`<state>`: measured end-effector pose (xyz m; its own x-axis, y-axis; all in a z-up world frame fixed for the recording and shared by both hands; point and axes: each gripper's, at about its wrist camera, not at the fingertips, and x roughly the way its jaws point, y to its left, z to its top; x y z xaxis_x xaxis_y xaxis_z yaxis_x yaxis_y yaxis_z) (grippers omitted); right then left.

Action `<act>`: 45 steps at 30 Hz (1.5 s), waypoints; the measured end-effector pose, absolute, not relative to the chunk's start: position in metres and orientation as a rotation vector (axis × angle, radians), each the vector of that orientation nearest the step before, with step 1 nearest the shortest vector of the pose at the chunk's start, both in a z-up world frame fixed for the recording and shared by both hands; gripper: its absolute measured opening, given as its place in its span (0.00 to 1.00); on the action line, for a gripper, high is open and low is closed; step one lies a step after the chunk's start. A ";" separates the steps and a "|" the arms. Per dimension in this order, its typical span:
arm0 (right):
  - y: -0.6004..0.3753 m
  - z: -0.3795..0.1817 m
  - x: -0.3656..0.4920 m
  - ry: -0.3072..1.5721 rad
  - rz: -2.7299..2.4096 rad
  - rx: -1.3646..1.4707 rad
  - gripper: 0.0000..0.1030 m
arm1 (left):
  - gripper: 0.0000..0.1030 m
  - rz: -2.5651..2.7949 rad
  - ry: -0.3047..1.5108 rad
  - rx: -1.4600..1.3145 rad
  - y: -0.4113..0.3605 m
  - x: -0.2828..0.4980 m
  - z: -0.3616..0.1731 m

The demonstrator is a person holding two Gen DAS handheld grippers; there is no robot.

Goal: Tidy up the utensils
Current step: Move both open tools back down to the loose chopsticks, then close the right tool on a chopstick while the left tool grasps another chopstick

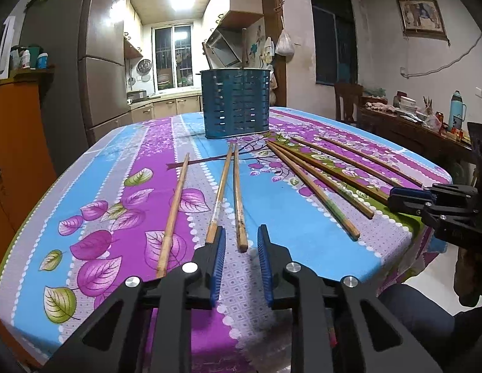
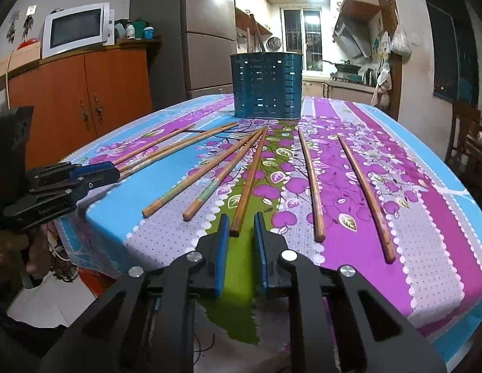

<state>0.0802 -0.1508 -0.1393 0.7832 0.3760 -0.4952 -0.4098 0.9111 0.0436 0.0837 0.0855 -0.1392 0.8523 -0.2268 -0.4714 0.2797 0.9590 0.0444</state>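
Observation:
Several wooden chopsticks lie fanned out on a floral tablecloth (image 1: 287,217), their far tips towards a blue slotted utensil holder (image 1: 236,102) (image 2: 267,85) at the table's back. A few sticks stand in the holder. My left gripper (image 1: 242,233) is open and low at the near table edge. The near end of one chopstick (image 1: 240,205) lies between its blue pads, clear of both. My right gripper (image 2: 241,220) is also open, with the end of another chopstick (image 2: 245,186) in its gap, close to the left pad. Each gripper shows in the other's view (image 1: 393,199) (image 2: 116,171).
The table's near edge runs just under both grippers. An orange cabinet (image 2: 79,93) with a microwave (image 2: 75,29) and a fridge (image 2: 206,31) stand to the left. A side table (image 1: 411,130) with a thermos and a chair stands to the right. A hand (image 2: 11,248) holds the left gripper.

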 end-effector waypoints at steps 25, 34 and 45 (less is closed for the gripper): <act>-0.135 -0.142 0.081 0.460 0.380 -0.119 0.07 | 0.09 -0.272 0.409 0.101 0.075 0.088 -0.154; -0.140 -0.133 0.076 0.415 0.370 -0.080 0.06 | 0.07 -0.263 0.391 0.098 0.074 0.086 -0.144; -0.159 -0.042 0.066 0.252 0.391 -0.114 0.04 | 0.07 -0.295 0.192 0.107 0.069 0.080 -0.047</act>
<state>0.0658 -0.1586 -0.0421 0.8939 0.3621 -0.2641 -0.3903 0.9186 -0.0616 0.0804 0.0694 -0.0473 0.9387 -0.2786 -0.2029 0.2988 0.9513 0.0763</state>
